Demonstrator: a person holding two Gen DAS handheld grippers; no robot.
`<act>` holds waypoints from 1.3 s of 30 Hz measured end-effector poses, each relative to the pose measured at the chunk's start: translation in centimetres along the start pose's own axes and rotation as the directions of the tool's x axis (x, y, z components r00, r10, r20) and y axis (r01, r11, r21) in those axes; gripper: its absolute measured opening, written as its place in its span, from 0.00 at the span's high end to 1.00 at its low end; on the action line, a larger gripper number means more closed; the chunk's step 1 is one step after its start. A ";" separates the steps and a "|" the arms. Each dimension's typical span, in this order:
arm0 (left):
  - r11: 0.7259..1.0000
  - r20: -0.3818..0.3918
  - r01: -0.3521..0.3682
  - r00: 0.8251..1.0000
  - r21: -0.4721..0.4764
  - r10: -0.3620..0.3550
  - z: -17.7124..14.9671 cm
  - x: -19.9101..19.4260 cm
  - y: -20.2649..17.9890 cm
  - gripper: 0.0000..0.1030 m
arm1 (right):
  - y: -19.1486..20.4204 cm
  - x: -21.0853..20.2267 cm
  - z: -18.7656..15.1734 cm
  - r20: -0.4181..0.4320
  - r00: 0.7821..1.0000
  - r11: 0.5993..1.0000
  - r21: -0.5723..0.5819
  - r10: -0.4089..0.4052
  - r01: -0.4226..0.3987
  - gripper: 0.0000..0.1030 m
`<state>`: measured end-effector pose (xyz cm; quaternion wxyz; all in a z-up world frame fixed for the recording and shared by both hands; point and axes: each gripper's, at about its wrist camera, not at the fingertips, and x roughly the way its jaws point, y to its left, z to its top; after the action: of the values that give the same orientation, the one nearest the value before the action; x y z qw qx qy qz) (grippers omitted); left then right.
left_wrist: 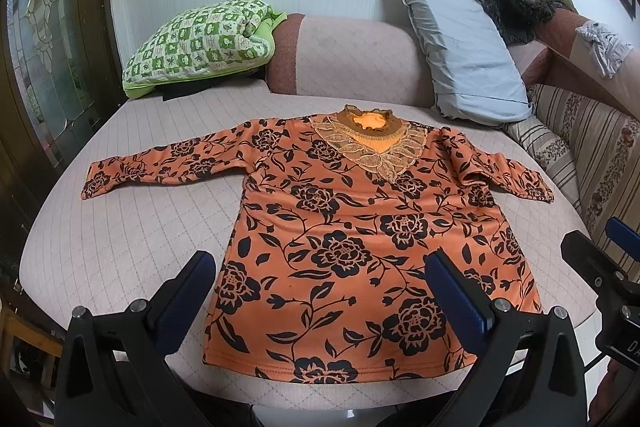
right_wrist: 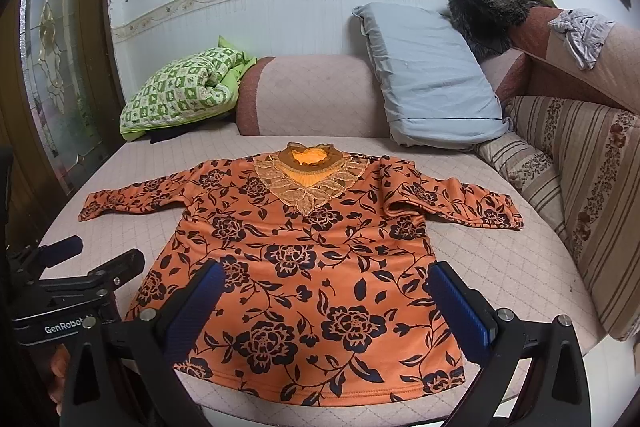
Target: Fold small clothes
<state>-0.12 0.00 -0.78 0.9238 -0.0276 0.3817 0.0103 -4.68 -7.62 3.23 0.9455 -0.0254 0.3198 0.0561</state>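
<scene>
On the quilted sofa seat, an orange floral top lies face up and flat, its lace collar pointing toward twelve o'clock and its hem nearest the cameras at six. Both sleeves are drawn out sideways, one toward nine o'clock and one toward three, so the whole outline shows and every edge can be reached; that spread looks like the starting layout for folding, with no fold made yet.

The left hand-held gripper hovers over the hem with its fingers spread wide and nothing between them, lined up on the left half of the body. The right hand-held gripper hangs beside it, equally spread and empty, over the right half of the hem. Standing side by side at six o'clock, each probably takes its own side of the garment.

Behind the top, at twelve o'clock, a grey pillow leans on the backrest, and a green checked quilt sits bundled at about ten o'clock, both well apart from the sleeves, so they should not catch the cloth. The sleeve at three o'clock is rumpled near the shoulder and may want smoothing first.
</scene>
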 end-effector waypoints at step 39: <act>1.000 -0.003 -0.003 1.000 -0.013 0.003 -0.3 -0.3 0.4 0.00 | 0.9 0.1 0.6 -0.002 1.000 1.000 -0.012 0.021 -0.021 0.00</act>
<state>-0.54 0.38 -0.81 0.9230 -0.0332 0.3830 0.0144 -4.35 -6.66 3.61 0.9444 -0.0278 0.3206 0.0679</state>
